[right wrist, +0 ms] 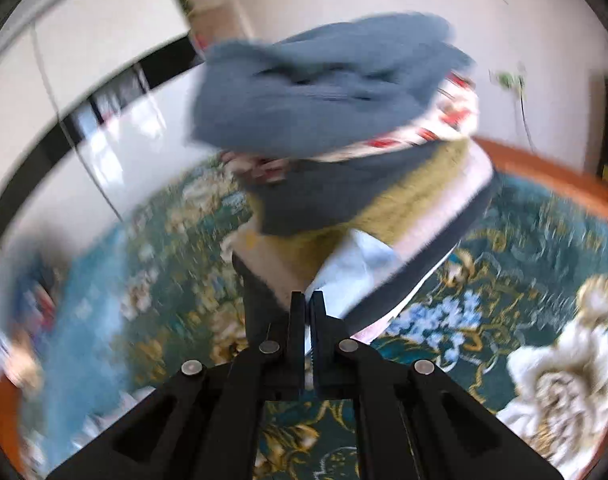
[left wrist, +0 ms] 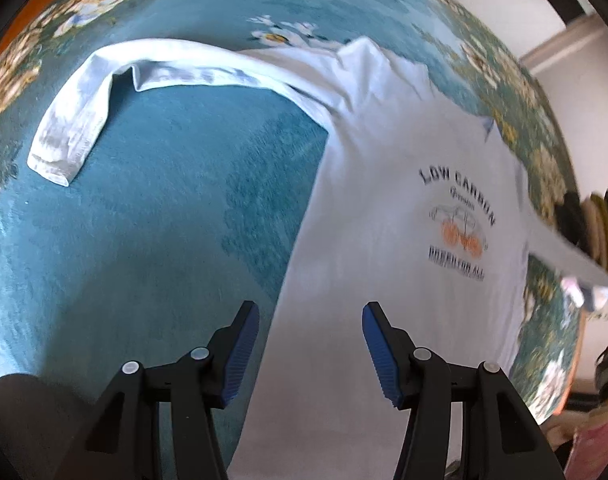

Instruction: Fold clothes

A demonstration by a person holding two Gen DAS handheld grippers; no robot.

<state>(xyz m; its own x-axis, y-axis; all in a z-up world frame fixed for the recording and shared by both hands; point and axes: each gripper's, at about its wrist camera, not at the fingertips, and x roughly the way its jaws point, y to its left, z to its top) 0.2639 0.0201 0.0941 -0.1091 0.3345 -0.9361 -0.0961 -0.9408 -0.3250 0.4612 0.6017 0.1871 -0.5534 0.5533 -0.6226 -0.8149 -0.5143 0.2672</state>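
The white long-sleeved shirt lies spread on a teal floral carpet, printed side up, with the "LOW CARBON" graphic readable. One sleeve extends away from the body and bends back on itself near the cuff. The other sleeve rises off the carpet toward the right edge of the left wrist view, stretched taut rather than lying slack.

The left gripper hovers over the lower hem region of the shirt with its fingers set wide apart and nothing between them. This placement suits a grasp on the hem or side edge, though the pictures do not settle which.

The right gripper has its fingers pressed together on a strip of pale blue-white fabric, judged to be the raised sleeve of the shirt. Holding the sleeve clear of the carpet lets it be laid across the body as a fold.

Directly ahead of the right gripper stands a stack of folded garments, topped by a grey-blue piece. The same stack shows at the right edge of the left wrist view. Both views are motion-blurred, so fine detail on the pinch is uncertain.

The shirt body lies flat and unfolded; only the sleeve is lifted.
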